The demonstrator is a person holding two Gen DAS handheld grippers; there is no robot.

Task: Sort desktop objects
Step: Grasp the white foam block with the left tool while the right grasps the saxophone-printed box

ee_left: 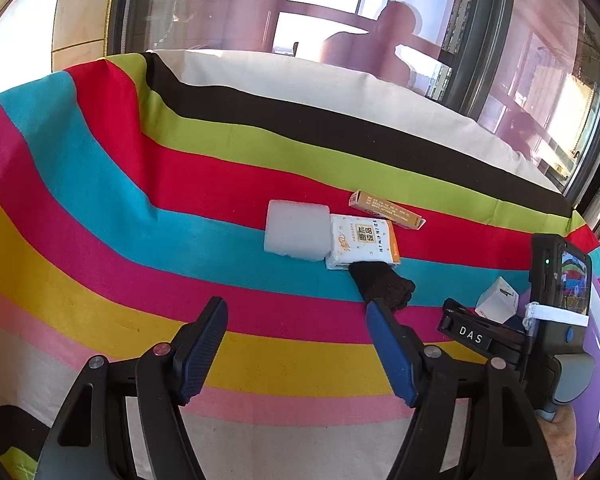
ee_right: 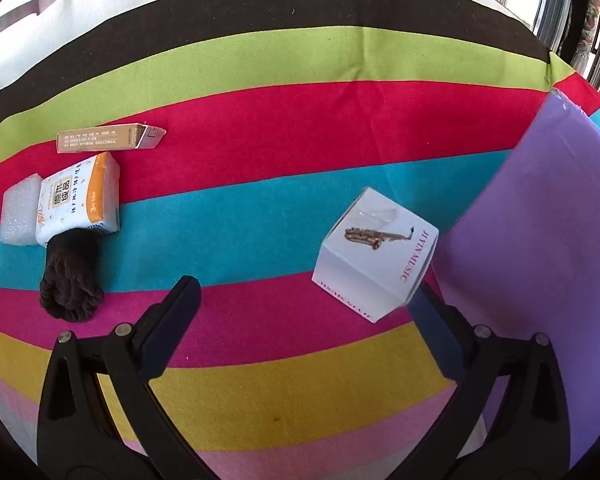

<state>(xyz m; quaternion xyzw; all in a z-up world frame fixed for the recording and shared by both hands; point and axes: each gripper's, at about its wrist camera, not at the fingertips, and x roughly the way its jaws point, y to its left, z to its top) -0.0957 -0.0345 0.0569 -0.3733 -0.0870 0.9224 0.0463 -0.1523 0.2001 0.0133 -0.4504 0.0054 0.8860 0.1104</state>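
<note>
seeing a tilted white saxophone box [ee_right: 374, 254] touching my right gripper's [ee_right: 306, 296] right finger, jaws open, angled down; left gripper [ee_left: 296, 312] open, empty.

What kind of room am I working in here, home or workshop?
Likely a home, not a workshop: a table under a bright striped cloth stands beside a tall glass window, and household items lie on it, such as an orange-and-white tissue pack and a white saxophone-print box.
</note>
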